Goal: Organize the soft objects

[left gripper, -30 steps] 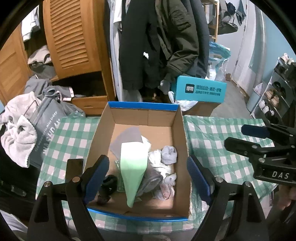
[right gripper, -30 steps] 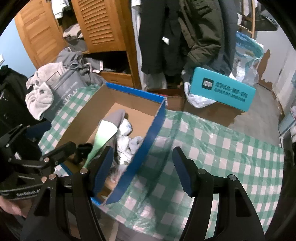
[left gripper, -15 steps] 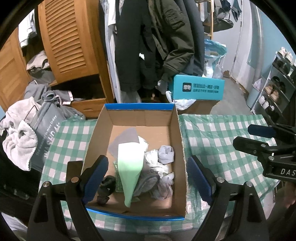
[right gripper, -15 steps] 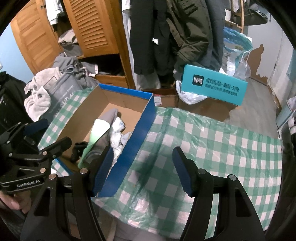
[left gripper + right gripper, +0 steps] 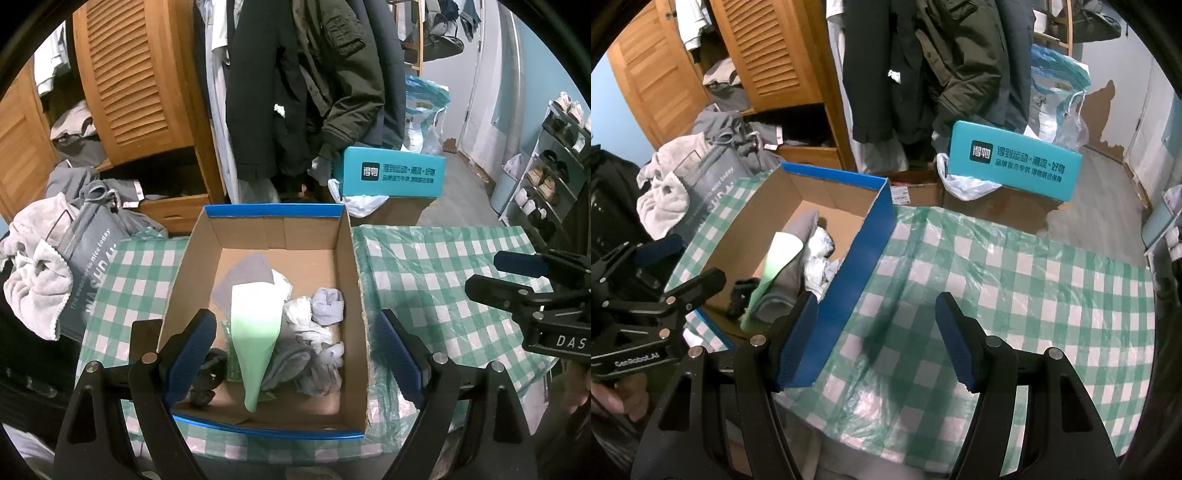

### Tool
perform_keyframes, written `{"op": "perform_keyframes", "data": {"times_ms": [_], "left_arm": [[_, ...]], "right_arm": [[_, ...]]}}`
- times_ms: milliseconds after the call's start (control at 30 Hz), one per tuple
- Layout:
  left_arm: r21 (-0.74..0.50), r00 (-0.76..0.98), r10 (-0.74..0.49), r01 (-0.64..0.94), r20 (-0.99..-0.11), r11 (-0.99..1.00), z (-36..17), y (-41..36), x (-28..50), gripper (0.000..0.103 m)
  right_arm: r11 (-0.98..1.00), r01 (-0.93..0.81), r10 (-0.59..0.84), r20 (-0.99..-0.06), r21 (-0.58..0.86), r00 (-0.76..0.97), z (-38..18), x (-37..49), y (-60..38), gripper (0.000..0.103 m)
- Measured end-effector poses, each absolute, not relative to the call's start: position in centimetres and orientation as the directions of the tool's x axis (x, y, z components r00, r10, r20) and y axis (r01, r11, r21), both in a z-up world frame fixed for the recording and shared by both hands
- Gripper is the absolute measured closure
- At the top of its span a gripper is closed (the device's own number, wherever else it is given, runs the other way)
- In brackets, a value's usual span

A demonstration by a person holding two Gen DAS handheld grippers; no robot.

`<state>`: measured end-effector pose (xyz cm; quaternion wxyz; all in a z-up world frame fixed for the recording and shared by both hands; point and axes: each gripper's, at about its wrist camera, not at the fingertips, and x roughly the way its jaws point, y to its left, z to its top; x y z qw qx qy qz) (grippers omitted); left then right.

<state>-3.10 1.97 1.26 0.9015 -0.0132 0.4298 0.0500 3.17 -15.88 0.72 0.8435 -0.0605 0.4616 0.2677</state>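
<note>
Starting at the far left of our left wrist view, we see a grey bag [image 5: 92, 254] with a pale towel [image 5: 35, 291] draped over it, well outside the left jaw. Our left gripper [image 5: 295, 354] hangs with its jaws wide apart and nothing between the pads, and the open box [image 5: 273, 232] lies straight ahead, spanning the gap between them. Inside the box, just past the left jaw, sits a dark sock [image 5: 207, 376]; ahead of the gap's middle a green cloth [image 5: 256, 328] lies over a grey cloth [image 5: 243, 273], and nearer the right jaw we see a bundle of pale socks [image 5: 321, 317]. Beyond the right jaw the checked tablecloth [image 5: 436, 258] stretches out, with our right gripper [image 5: 517, 280] over it at the far edge of the view. In our right wrist view, the left gripper [image 5: 661, 273] shows outside the left jaw, then the box [image 5: 875, 229], whose blue wall runs down to that jaw's pad, with the green cloth [image 5: 779, 254] inside. Our right gripper [image 5: 879, 339] is also spread wide and holds nothing, with only tablecloth [image 5: 997, 295] between and ahead of its jaws. Farther ahead and right stands a teal carton [image 5: 1015, 162].
</note>
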Motion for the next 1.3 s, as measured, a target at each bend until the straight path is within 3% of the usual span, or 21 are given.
{"op": "perform_keyframes", "data": {"times_ms": [1300], "left_arm": [[0.005,0.596,0.069,-0.108,-0.8,0.994,0.38,2.5,-3.17,0.014]], "right_arm": [[0.848,-0.51,0.397,-0.811,0.146,0.429,0.94,3.11,-15.8,0.038]]}}
